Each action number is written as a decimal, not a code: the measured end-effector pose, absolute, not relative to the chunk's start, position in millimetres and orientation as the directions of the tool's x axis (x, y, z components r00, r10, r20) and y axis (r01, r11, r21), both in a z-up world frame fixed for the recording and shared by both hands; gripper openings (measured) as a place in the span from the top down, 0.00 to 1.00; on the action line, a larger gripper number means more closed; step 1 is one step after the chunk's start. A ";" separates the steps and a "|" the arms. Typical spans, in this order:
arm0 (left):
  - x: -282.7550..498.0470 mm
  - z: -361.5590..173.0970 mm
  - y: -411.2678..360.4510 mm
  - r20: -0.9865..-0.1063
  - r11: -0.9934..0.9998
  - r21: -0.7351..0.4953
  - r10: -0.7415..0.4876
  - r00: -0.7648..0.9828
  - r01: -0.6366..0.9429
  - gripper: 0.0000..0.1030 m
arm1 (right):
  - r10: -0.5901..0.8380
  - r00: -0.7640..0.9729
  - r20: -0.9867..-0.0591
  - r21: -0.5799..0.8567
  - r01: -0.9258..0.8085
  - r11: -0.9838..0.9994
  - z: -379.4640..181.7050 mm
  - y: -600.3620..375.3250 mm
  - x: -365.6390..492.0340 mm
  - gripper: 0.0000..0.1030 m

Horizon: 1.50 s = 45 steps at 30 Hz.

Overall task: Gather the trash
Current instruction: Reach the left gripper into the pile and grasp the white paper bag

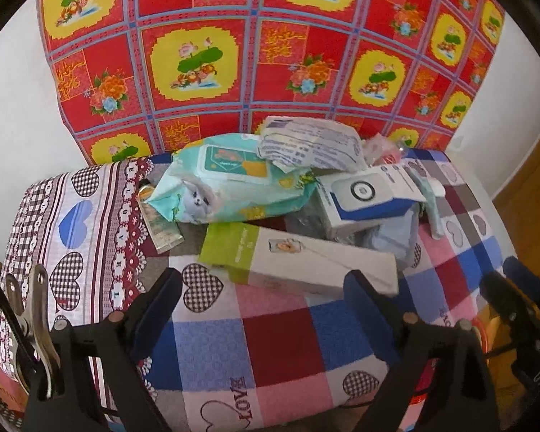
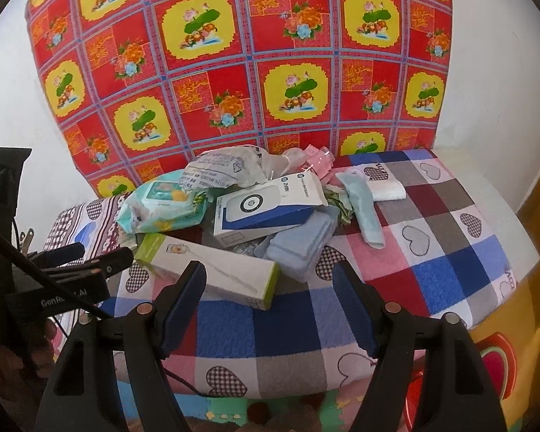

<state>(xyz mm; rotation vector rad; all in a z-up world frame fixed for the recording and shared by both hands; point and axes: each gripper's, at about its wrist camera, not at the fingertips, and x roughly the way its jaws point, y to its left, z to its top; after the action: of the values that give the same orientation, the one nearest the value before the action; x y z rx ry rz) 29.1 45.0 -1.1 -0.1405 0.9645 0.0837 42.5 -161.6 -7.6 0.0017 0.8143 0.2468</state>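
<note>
A pile of trash lies on the cloth-covered table [image 1: 277, 342] [image 2: 450, 252]. It holds a teal wet-wipes pack [image 1: 226, 183] [image 2: 162, 208], a long white-and-green box [image 1: 298, 262] [image 2: 208, 266], a white-and-blue box [image 1: 363, 198] [image 2: 266, 208], a crumpled printed bag [image 1: 309, 144] [image 2: 223, 171] and a pale blue case [image 2: 298, 248]. My left gripper [image 1: 264, 279] is open just short of the long box and holds nothing. My right gripper [image 2: 270, 270] is open too, empty, near that box's right end and the blue case.
A teal cloth strip [image 2: 363, 208], a folded white tissue [image 2: 388, 190] and a pink wrapper [image 2: 316, 162] lie right of the pile. A red floral cloth [image 1: 270, 54] hangs on the wall behind. A metal clip [image 1: 36, 306] sits at the table's left edge. Wooden floor [image 1: 522, 216] shows at right.
</note>
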 end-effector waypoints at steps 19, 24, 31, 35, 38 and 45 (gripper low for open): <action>165.0 -4.9 51.6 -0.825 0.976 -0.115 0.010 0.565 -0.184 0.11 | 0.398 0.572 -0.717 0.215 -0.361 0.907 -7.4 -141.7 190.6 0.28; 197.1 -15.8 44.7 -0.826 0.982 -0.102 0.006 0.563 -0.160 0.15 | 0.447 0.518 -0.729 0.260 -0.395 0.881 -17.5 -136.8 239.0 0.28; 224.7 -46.8 56.2 -0.859 0.963 -0.176 -0.049 0.510 -0.204 0.29 | 0.496 0.405 -0.768 0.308 -0.446 0.840 -45.9 -121.1 289.0 0.28; 226.8 -54.4 59.0 -0.856 0.957 -0.204 -0.072 0.512 -0.206 0.29 | 0.508 0.360 -0.783 0.317 -0.471 0.823 -60.1 -111.2 303.0 0.28; 229.9 -61.3 60.5 -0.864 0.953 -0.211 -0.079 0.497 -0.217 0.31 | 0.520 0.324 -0.790 0.338 -0.478 0.811 -71.4 -106.1 309.9 0.28; 233.8 -74.2 63.6 -0.870 0.954 -0.205 -0.075 0.488 -0.219 0.31 | 0.551 0.255 -0.794 0.396 -0.471 0.788 -93.8 -102.6 317.4 0.36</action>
<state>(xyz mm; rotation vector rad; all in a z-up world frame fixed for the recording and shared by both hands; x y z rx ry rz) 233.8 63.6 -74.2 -0.3074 1.0620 0.0893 317.4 -102.6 -93.8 0.0837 1.1141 0.6949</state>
